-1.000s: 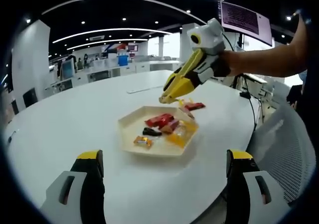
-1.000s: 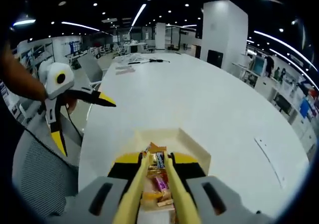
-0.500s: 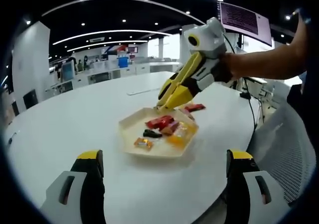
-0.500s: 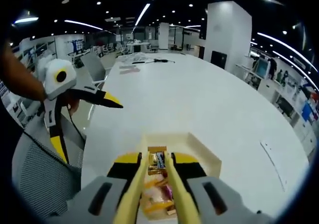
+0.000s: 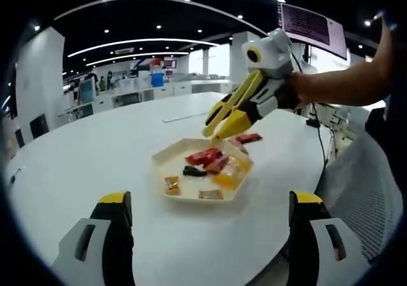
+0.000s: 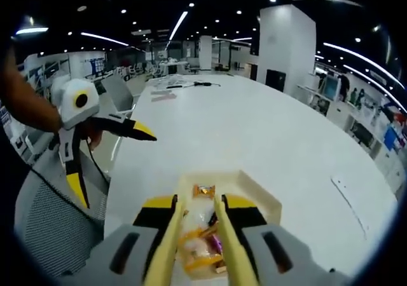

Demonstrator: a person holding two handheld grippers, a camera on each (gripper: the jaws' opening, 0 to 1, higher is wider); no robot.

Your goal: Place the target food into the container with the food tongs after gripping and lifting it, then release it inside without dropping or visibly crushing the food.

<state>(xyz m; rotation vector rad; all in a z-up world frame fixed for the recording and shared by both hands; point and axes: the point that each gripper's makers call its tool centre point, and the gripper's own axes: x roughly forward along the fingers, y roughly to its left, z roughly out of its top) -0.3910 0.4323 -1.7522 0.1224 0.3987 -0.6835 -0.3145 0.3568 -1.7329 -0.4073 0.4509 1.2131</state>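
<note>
Above cream hexagonal tray [image 5: 166, 157] on white round desk [image 5: 76, 165], right gripper [image 5: 219, 122] has lifted; yellow tongs between its jaws now slightly parted, holding nothing we can see. Small orange-wrapped snack [image 5: 210, 194] newly inside tray: release apparently done. Left gripper [image 6: 114, 152] idle, jaws wide, empty.

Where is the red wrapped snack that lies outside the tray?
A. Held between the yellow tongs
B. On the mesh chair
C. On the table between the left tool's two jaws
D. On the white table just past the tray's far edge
D. In the left gripper view the red snack lies on the white table, just beyond the far edge of the tray.
</note>
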